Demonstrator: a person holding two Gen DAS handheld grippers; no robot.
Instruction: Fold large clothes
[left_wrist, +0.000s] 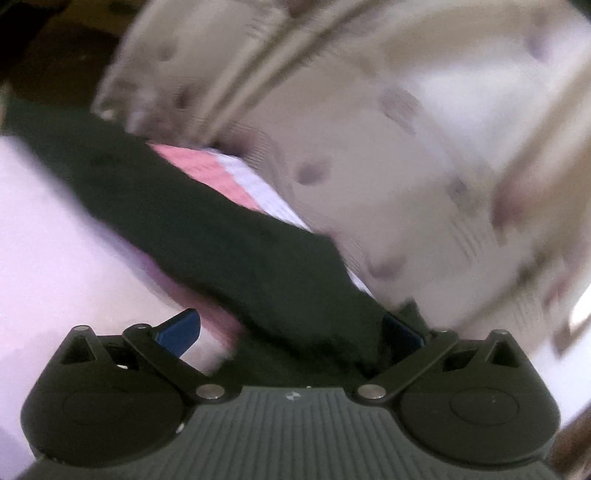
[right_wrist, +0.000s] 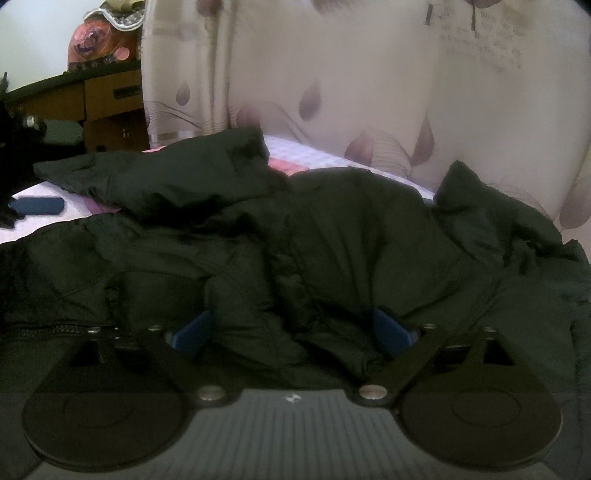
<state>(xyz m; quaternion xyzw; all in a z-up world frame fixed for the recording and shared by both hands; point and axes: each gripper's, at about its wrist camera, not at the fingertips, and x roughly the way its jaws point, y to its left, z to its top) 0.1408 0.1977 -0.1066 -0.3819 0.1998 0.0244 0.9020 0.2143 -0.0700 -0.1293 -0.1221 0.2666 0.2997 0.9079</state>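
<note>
A large dark puffy jacket (right_wrist: 332, 236) lies crumpled on a bed with a pale pink sheet (left_wrist: 55, 229). In the left wrist view, which is motion-blurred, a strip of the jacket (left_wrist: 207, 221) runs diagonally into my left gripper (left_wrist: 291, 332), whose blue fingers (left_wrist: 177, 332) stand wide apart with the cloth lying between them. In the right wrist view, my right gripper (right_wrist: 291, 328) is pushed into a fold of the jacket; its blue fingers (right_wrist: 391, 328) stand wide apart with bunched fabric between them.
A cream curtain with purple leaf prints (right_wrist: 332, 92) hangs behind the bed. A wooden cabinet (right_wrist: 107, 99) stands at the left. A dark blue flat object (right_wrist: 37, 205) lies on the sheet at the left. A pink and white checked cloth (left_wrist: 221, 173) lies under the jacket.
</note>
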